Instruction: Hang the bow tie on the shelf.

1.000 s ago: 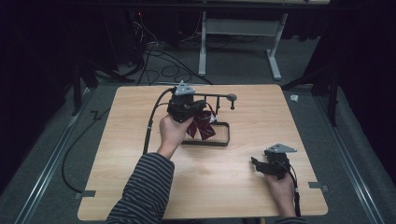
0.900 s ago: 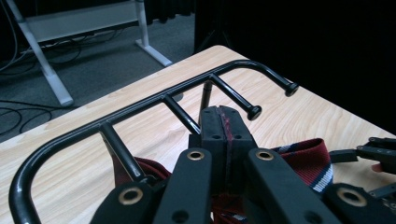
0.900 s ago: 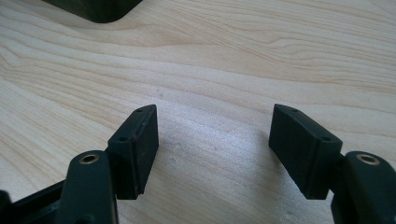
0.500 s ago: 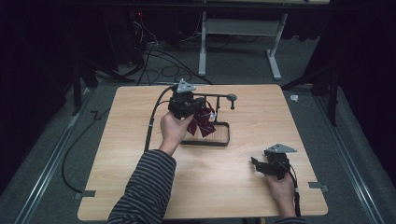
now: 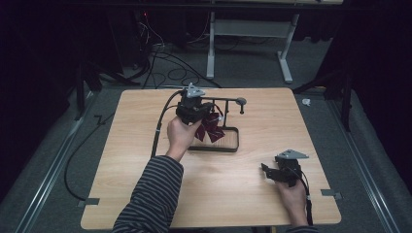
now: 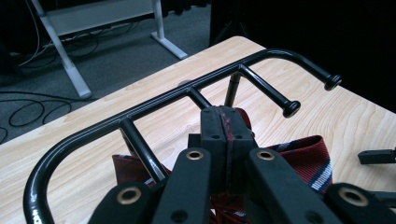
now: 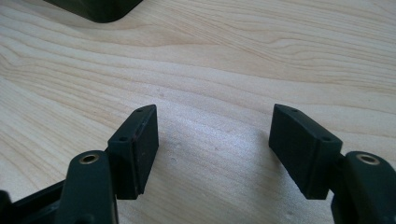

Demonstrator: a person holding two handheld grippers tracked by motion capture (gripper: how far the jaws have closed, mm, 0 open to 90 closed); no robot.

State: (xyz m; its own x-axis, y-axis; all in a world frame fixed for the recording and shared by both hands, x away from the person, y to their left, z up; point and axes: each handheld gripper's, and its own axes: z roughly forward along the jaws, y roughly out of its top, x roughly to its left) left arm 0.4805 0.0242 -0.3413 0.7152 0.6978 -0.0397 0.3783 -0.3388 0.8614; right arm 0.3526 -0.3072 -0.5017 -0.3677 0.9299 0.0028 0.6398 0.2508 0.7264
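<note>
The left gripper [image 5: 197, 112] is clenching the red striped tie [image 5: 212, 130] beside the black rack [image 5: 232, 103] toward the table's far edge for hanging, while the right gripper [image 5: 270, 170] is idling released near the near-right corner.

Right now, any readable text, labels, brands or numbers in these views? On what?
None readable.
Striped tie: pattern only, no lettering.
Black rack: plain bars, no label.
Left tool and right tool: bare black pads with screw holes, no markings.
Table: wood grain only.
</note>
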